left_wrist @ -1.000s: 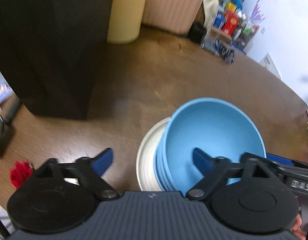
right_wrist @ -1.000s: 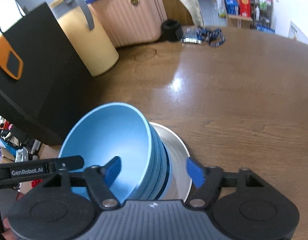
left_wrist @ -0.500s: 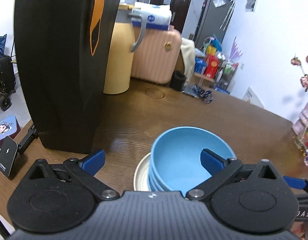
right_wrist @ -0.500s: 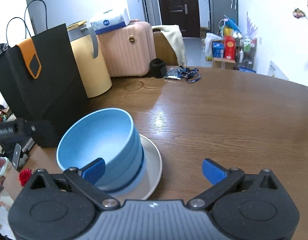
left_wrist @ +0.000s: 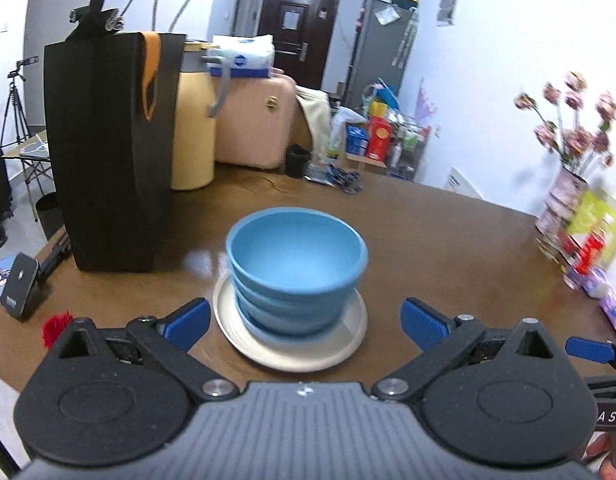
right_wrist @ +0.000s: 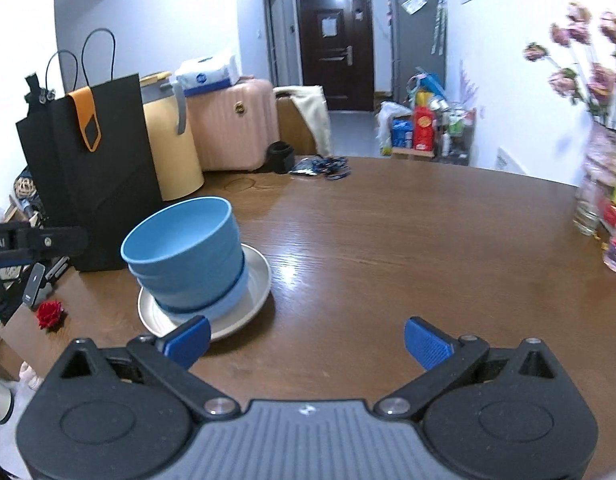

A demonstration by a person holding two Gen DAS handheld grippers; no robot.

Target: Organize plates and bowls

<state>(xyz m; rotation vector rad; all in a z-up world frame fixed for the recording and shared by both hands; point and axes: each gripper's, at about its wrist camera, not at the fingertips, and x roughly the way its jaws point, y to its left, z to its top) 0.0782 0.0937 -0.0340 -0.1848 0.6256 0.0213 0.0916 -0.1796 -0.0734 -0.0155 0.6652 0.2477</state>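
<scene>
Left gripper [left_wrist: 305,322], blue-padded fingers [left_wrist: 187,322] spread wide, nothing between them, hanging just short of the cream plate [left_wrist: 267,350]. Right gripper [right_wrist: 308,340], same story: fingers [right_wrist: 426,342] splayed apart and gripping nothing, its left pad overlapping the near rim of that plate [right_wrist: 251,312] in the right wrist view; whether it touches, I cannot tell.

On the plate stands a stack of blue bowls [left_wrist: 295,276], nested one inside another, the lowest a paler blue. From the right wrist the stack [right_wrist: 185,256] leans a little to the left. The top bowl holds nothing that shows. Plate and stack sit on the brown wooden surface [right_wrist: 408,248], near its left edge.

Just behind them, a tall black paper bag [left_wrist: 107,152] with an orange flap stands upright. Beyond it a yellow cylindrical bin [left_wrist: 193,128], then a pink suitcase [left_wrist: 253,120] with a white-and-blue pack on top. A small red flower [right_wrist: 49,314] lies on the surface left of the plate. Far right, a glass vase [right_wrist: 596,188] holding pink flowers. At the surface's far edge, a tangle of blue cords [right_wrist: 324,168].
</scene>
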